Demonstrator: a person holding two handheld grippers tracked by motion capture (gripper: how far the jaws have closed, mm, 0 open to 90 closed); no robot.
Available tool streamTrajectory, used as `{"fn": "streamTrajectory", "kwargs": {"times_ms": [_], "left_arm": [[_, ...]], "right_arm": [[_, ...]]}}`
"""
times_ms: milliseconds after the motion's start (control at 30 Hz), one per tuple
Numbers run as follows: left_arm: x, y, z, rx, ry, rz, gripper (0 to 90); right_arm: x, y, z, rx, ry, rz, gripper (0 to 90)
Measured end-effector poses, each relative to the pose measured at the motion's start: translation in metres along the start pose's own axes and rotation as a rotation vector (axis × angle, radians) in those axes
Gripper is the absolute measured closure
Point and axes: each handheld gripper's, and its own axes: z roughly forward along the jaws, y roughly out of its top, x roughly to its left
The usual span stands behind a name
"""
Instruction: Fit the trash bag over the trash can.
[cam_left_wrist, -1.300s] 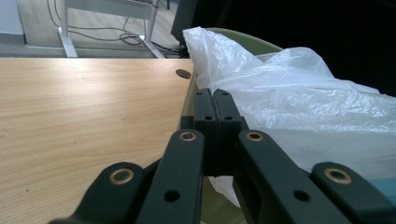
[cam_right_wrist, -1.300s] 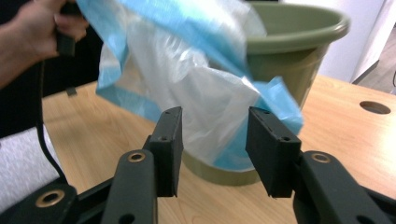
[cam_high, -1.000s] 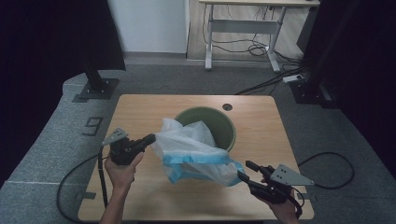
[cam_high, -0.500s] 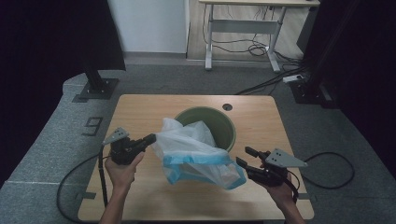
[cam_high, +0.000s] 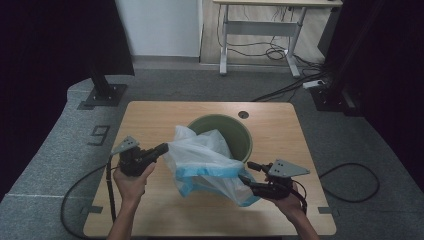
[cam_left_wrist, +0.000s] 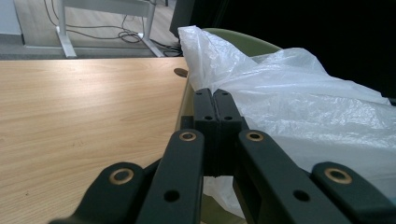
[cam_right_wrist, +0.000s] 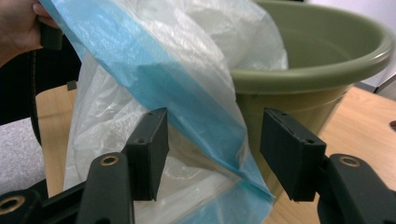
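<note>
Since a second ago my right hand-held gripper (cam_high: 248, 174) has slid toward nine o'clock, jaws opening around the blue hem of the limp, slippery plastic bag (cam_high: 210, 160), which drapes from the green tub (cam_high: 240, 134) onto the counter (cam_high: 150, 115); the left hand-held gripper (cam_high: 164, 148) pinches its light edge shut, the best hold.

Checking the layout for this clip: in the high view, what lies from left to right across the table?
Left gripper, shut on the bag's edge → white and blue plastic bag → right gripper, jaws apart around the bag's corner.

A fixed camera looked down on my tabletop (cam_high: 165, 117) from above; each hand-held gripper's camera sat close, both sharing the plastic bag (cam_high: 207, 160).
</note>
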Motion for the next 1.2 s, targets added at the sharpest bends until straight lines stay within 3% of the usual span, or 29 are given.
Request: {"fn": "streamTrajectory", "kwargs": {"times_ms": [367, 567, 667, 833, 933, 1200], "left_arm": [[0.0, 0.0, -0.001, 0.003, -0.002, -0.001, 89.9], [0.0, 0.001, -0.003, -0.001, -0.002, 0.001, 89.9], [0.0, 0.001, -0.003, -0.004, -0.003, 0.002, 89.9], [-0.004, 0.004, -0.005, -0.012, 0.002, 0.017, 89.9], [-0.007, 0.01, -0.003, -0.011, 0.006, 0.036, 89.9], [-0.012, 0.025, 0.006, 0.009, 0.021, 0.079, 89.9]], "right_arm": [[-0.005, -0.01, 0.018, 0.006, 0.014, -0.007, 44.4], [-0.001, -0.013, 0.013, -0.013, -0.013, -0.045, 75.5], [0.004, -0.012, 0.007, -0.009, -0.055, -0.073, 85.2], [0.004, -0.006, -0.005, -0.025, -0.169, -0.086, 86.9], [-0.004, 0.0, -0.012, -0.037, -0.229, -0.068, 87.6], [-0.028, 0.023, -0.018, -0.076, -0.307, -0.059, 87.8]]}}
